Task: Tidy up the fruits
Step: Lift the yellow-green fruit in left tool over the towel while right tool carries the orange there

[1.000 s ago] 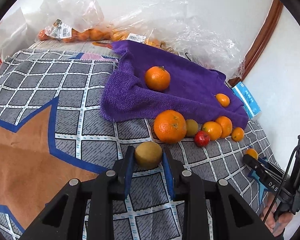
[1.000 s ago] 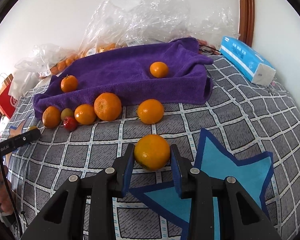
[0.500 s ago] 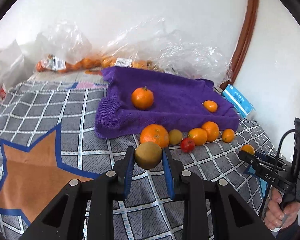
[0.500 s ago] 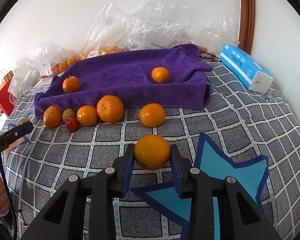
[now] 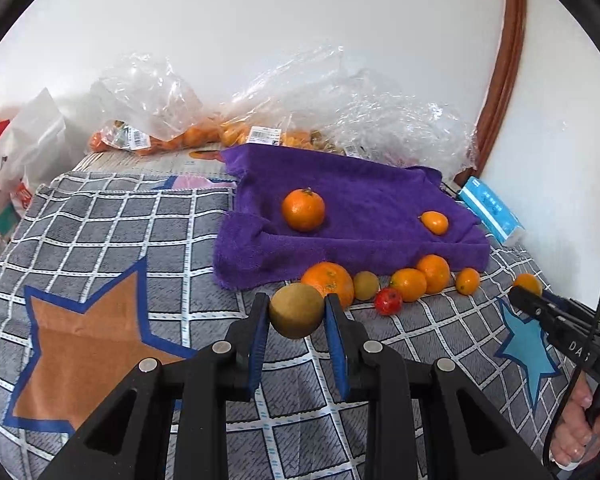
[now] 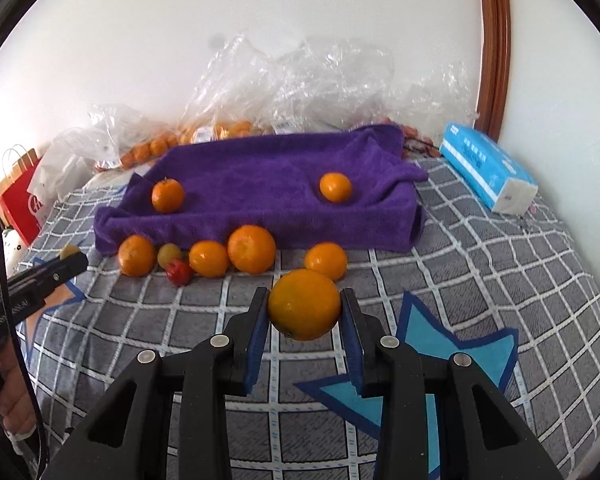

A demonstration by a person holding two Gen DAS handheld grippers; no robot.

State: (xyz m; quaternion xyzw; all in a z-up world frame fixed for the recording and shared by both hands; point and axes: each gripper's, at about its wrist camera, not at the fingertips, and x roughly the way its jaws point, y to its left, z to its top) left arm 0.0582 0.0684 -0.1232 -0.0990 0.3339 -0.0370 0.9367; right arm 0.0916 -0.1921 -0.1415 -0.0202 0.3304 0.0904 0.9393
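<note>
- Two fruits in hand at once: left hand-held gripper (image 5: 297, 312) clamped narrow on a round brownish-green fruit (image 5: 296, 310), right hand-held gripper (image 6: 304, 306) clamped on a round orange citrus fruit (image 6: 304, 304); both clear of the grey checked bedspread (image 5: 112, 224).
- Probably mid-carry toward the purple terry towel (image 5: 364, 200) draped as a shallow tray, already holding a stemmed orange (image 5: 303, 209) and a small mandarin (image 5: 434, 222).
- Keep the pads steady on each fruit's widest part; round skins slip if pressure eases.
- Carry high enough to clear the towel's raised front fold and the row of loose fruit just in front of it: large orange (image 5: 328, 283), small greenish fruit (image 5: 365, 285), small red fruit (image 5: 388, 301).
- Keep the two grippers apart, each to a bare patch of towel, away from the fruit lying there.
- Lower until the fruit rests on the cloth, then release; dropped fruit would likely roll.
- Group like with like if sorting is meant; cannot tell the intended scheme.
</note>
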